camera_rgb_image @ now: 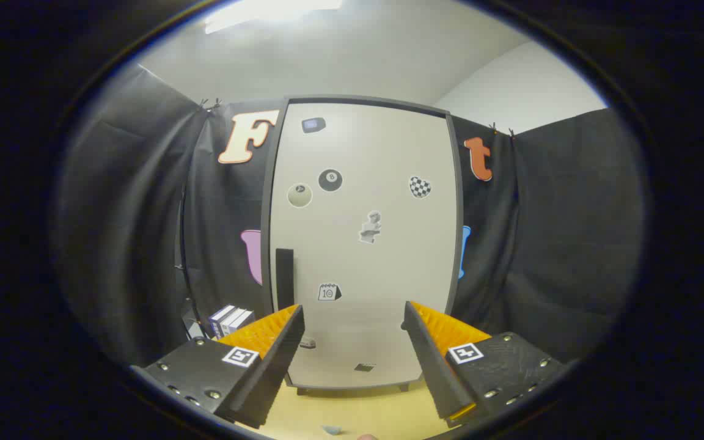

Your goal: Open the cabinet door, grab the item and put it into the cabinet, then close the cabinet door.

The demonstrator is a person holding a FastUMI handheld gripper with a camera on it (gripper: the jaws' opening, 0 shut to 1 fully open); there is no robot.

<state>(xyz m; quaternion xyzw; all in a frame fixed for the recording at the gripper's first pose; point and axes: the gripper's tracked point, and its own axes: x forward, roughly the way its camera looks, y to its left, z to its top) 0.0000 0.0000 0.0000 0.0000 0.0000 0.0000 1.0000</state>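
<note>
Your gripper (352, 342) is held with its two fingers spread wide apart, and nothing is between them. It points straight at the cabinet (361, 244), which stands upright on the counter (364, 412) at the far edge, with the black cloth wall behind it and on both sides.

The cabinet door (388, 269) is shut and lies flat inside the dark frame. A dark vertical handle (284, 278) sits on the left side of the door, just above the tip of the left finger. Several small stickers (330, 180) are spread over the door; what they picture is too small to tell for sure.

A few small boxes (230, 319) stand beside the cabinet at its lower left, partly hidden behind the left finger.

On the near part of the counter, between the fingers and below them, a small pale object (332, 429) lies; you cannot tell from here if this is the item to grab.
</note>
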